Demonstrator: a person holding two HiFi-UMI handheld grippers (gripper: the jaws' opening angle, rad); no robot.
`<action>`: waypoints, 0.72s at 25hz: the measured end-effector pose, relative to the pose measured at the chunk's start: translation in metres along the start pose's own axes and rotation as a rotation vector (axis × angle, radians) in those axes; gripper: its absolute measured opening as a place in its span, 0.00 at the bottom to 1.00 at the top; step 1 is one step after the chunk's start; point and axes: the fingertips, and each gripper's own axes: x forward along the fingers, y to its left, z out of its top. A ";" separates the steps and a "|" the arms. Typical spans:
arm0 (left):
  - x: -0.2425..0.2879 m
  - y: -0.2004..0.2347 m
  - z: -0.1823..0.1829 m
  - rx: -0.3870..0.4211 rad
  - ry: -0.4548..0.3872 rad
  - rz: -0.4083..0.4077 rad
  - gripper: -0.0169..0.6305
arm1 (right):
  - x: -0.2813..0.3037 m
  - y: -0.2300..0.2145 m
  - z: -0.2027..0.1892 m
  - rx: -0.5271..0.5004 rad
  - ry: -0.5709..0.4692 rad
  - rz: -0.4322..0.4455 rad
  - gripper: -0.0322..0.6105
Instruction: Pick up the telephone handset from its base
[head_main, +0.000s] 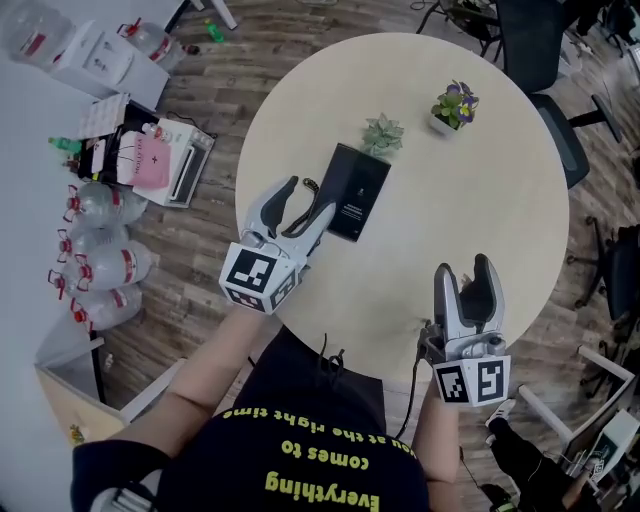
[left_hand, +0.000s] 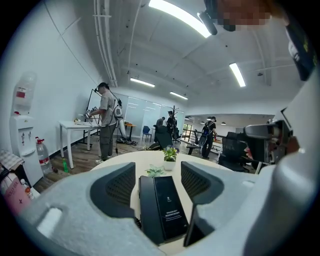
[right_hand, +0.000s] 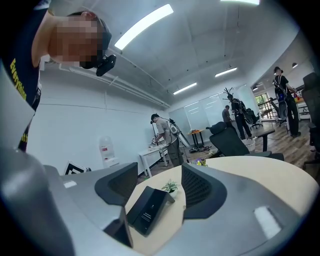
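Note:
A black telephone lies flat on the round beige table, left of its middle. Its handset rests along the left side of the base, with a coiled cord at the near corner. My left gripper is open just short of the phone's near-left end, with nothing between its fingers; in the left gripper view the phone fills the gap ahead of the gripper. My right gripper is open and empty over the table's near right part. In the right gripper view, the gripper frames the phone from well back.
A small succulent stands right behind the phone and a purple-flowered pot further back right. Office chairs stand beyond the table, water bottles on the floor at left. A person works at a white desk in the background.

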 end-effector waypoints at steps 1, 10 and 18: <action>0.005 0.003 -0.005 -0.009 0.008 -0.006 0.47 | 0.002 -0.002 -0.004 0.003 0.008 -0.005 0.47; 0.048 0.019 -0.064 -0.049 0.130 -0.045 0.47 | 0.018 -0.011 -0.034 0.025 0.069 -0.026 0.47; 0.074 0.030 -0.096 -0.067 0.197 -0.069 0.47 | 0.026 -0.018 -0.060 0.029 0.127 -0.050 0.44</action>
